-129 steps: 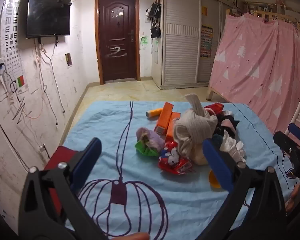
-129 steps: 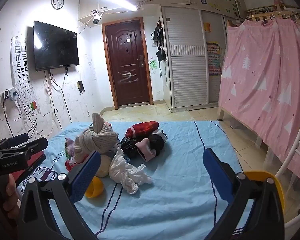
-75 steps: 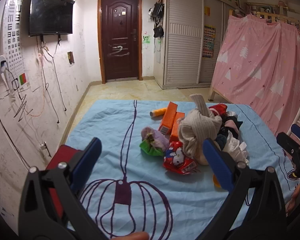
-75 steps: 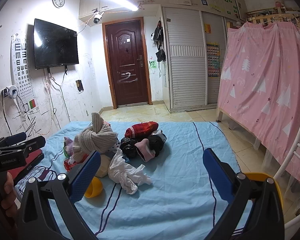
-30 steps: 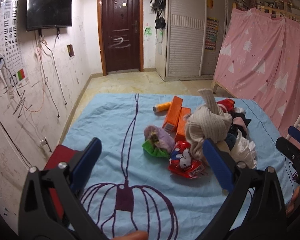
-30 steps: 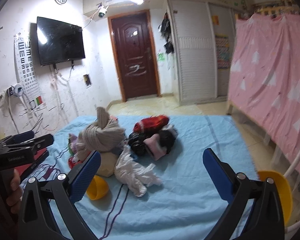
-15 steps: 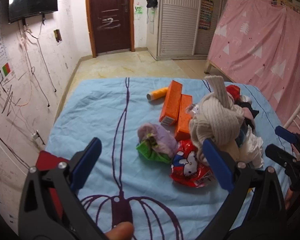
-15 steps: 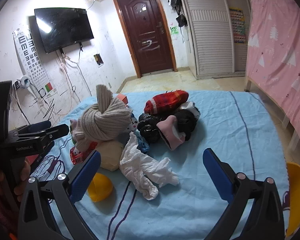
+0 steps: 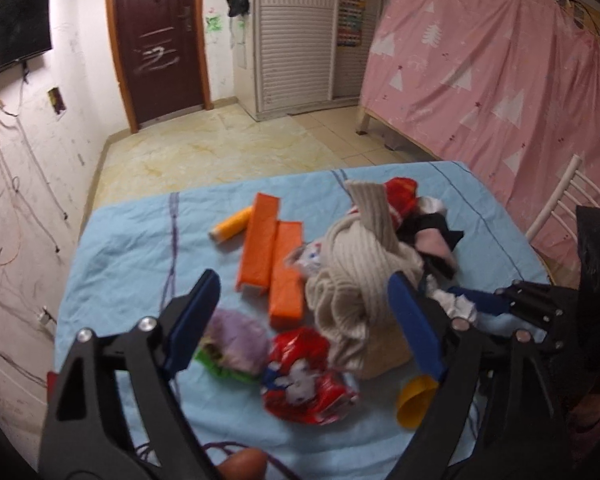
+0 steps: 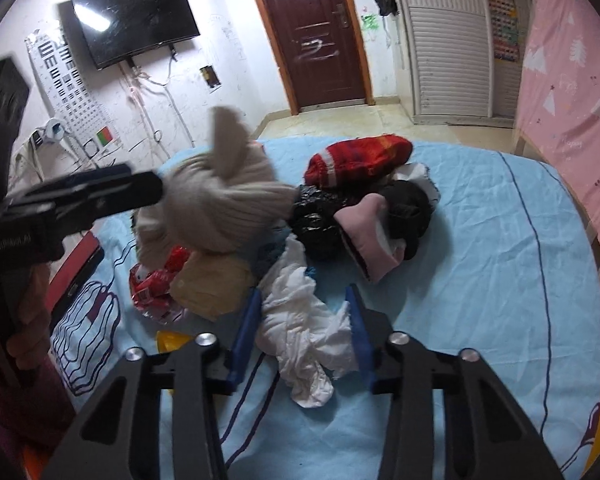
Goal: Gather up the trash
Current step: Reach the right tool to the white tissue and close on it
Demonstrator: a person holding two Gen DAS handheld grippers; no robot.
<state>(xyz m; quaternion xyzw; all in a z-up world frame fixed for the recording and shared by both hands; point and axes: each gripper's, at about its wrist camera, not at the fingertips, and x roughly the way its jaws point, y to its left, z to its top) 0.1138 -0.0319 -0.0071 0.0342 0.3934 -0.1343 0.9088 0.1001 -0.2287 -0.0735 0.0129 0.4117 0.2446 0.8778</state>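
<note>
The bench (image 10: 480, 320), draped in a blue cloth, carries the whole heap near its middle, and by the look of it nothing is collected yet; every piece sits on the cloth, and no bin is plainly in view. Biggest in the pile is the beige knit bundle (image 9: 360, 280), knotted, one tail sticking up; beside it the dark and red clothes (image 10: 364, 184), which I take as laundry, not trash. Then the white crumpled wad (image 10: 304, 328): its long axis runs from the heap toward the camera, trailing end nearest us; the right gripper (image 10: 302, 336) straddles it, jaws partly closed to either side, not yet pinching as far as I can tell. Over on the left view, the left gripper (image 9: 308, 320) hovers with jaws wide apart above the red snack wrapper (image 9: 304, 380), which lies flat and crumpled; two orange boxes (image 9: 272, 256) lie side by side, long axes pointing away toward the door; smallest, the yellow cup (image 9: 414, 400), on its side.
</note>
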